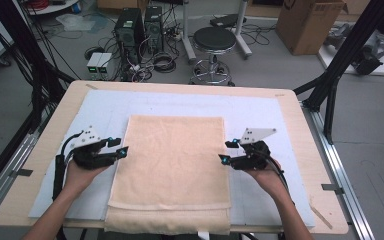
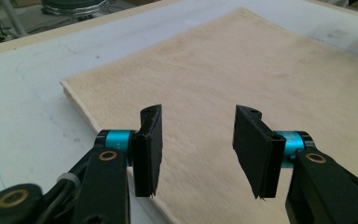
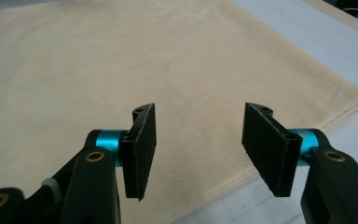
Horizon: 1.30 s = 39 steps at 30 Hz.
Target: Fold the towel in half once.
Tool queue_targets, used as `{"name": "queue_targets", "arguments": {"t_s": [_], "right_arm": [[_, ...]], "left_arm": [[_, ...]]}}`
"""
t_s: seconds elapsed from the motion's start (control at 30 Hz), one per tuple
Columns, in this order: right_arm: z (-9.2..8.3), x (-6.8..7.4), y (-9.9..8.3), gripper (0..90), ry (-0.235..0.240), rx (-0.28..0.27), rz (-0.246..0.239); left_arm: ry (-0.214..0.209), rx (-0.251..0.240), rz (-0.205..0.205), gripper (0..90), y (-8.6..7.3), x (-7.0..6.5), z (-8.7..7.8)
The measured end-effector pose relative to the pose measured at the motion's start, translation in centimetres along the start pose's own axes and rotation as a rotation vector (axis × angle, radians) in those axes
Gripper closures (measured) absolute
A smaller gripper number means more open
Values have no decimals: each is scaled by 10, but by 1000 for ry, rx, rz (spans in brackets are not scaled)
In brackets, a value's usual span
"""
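Forearms enter from the near edge at about 7 and 5 o'clock, each hand wrapped around a gripper body held roughly level over the table (image 1: 300, 150). Left gripper (image 1: 121, 148) points toward 3 o'clock, jaws parted with nothing between them, poised at the towel's left edge. Right gripper (image 1: 226, 151) points toward 9 o'clock, jaws likewise apart and empty, at the towel's right edge. Between them lies the folded beige towel (image 1: 172, 165), flat on the pale blue mat (image 1: 100, 112); its long axis runs 6 to 12 o'clock, the near end overhanging the table's edge.
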State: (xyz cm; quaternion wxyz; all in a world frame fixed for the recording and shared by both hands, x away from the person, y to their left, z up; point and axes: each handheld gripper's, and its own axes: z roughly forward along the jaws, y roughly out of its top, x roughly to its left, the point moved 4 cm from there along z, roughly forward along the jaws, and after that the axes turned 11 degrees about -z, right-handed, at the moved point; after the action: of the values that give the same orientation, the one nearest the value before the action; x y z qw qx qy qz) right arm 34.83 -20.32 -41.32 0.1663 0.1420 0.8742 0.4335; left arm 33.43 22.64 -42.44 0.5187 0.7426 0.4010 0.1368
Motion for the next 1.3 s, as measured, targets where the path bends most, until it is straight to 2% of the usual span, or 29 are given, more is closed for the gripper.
{"name": "queue_targets", "arguments": {"t_s": [0.03,0.13,0.2,0.27,0.37,0.47,0.77,0.9,0.93,1.0,1.1,1.3], "right_arm": [[-3,7,-2,444,11,-12,2],[-10,25,-7,438,19,-42,-6],[-12,37,-11,429,46,-50,-1],[-12,48,-15,429,54,-42,-13],[-10,61,-22,425,83,-25,-37],[-8,72,-28,424,110,-14,-41],[-4,88,-40,425,157,12,-27],[-2,97,-41,422,183,25,-70],[-1,98,-40,422,192,26,-71],[2,100,-40,426,196,41,-72],[9,103,-42,464,194,82,-106],[9,102,-42,600,177,86,-90]], "left_arm": [[-5,10,-7,512,-4,-3,-4],[-27,-2,-4,495,-17,-12,-17],[-45,-1,-5,478,-26,-19,-23],[-47,12,11,470,-34,-25,-28],[-74,16,10,449,-44,-33,-34],[-86,34,36,434,-54,-43,-40],[-112,91,77,408,-70,-55,-42],[-120,132,99,402,-75,-56,-42],[-123,135,96,402,-76,-57,-41],[-120,164,117,407,-78,-56,-38],[-123,195,135,440,-81,-56,-35],[-109,218,131,513,-81,-55,-32]]}}
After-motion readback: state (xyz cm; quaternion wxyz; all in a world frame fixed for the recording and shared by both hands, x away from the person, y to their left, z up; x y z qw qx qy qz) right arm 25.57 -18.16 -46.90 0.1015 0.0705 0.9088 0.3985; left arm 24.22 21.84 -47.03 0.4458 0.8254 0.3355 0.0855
